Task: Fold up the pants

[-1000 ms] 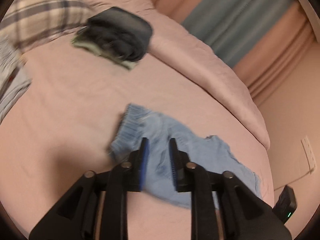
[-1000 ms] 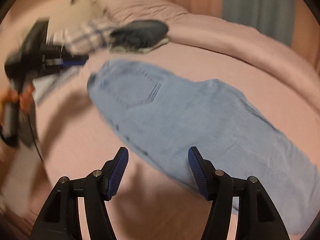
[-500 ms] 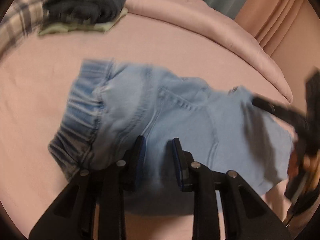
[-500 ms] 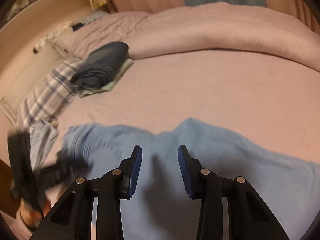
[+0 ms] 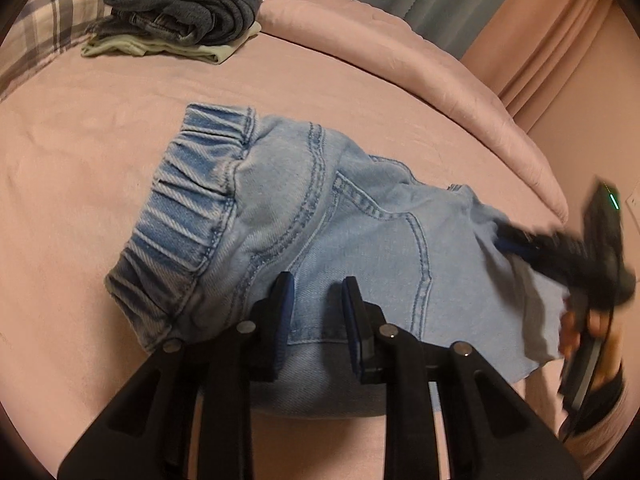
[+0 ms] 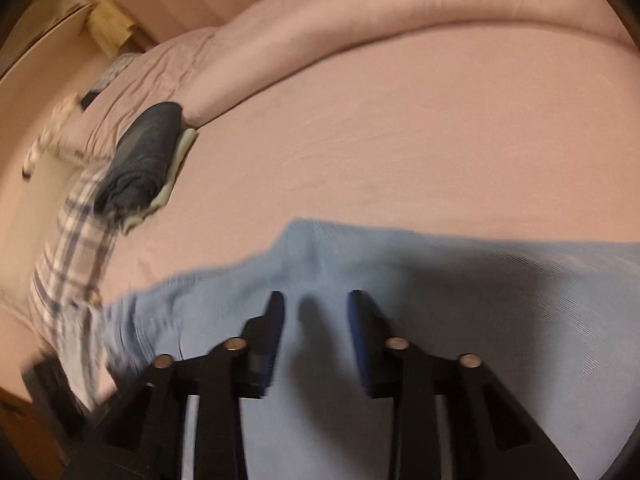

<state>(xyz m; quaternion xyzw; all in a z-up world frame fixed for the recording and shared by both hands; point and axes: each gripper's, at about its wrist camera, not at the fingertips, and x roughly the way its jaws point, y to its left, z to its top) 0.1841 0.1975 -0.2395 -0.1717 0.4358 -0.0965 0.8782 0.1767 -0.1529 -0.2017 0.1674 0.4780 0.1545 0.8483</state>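
Observation:
Light blue denim pants (image 5: 320, 216) lie on a pink bed sheet (image 5: 80, 168), elastic waistband at the left, back pocket up. My left gripper (image 5: 318, 292) hovers over the near edge of the pants, jaws a little apart and empty. My right gripper (image 6: 316, 304) is open just above the blue fabric (image 6: 480, 320), holding nothing. The right gripper also shows blurred at the right edge of the left wrist view (image 5: 592, 256), by the pants' far end.
A folded stack of dark grey and pale green clothes (image 5: 180, 12) sits at the back left, also in the right wrist view (image 6: 144, 160). A plaid pillow (image 5: 44, 28) lies beside it. A rolled pink duvet (image 5: 420, 80) borders the far side. Curtains hang behind.
Both grippers have moved in close over the pants. The right gripper's jaws narrowed from wide open. The pants have shifted and now lie bunched shorter.

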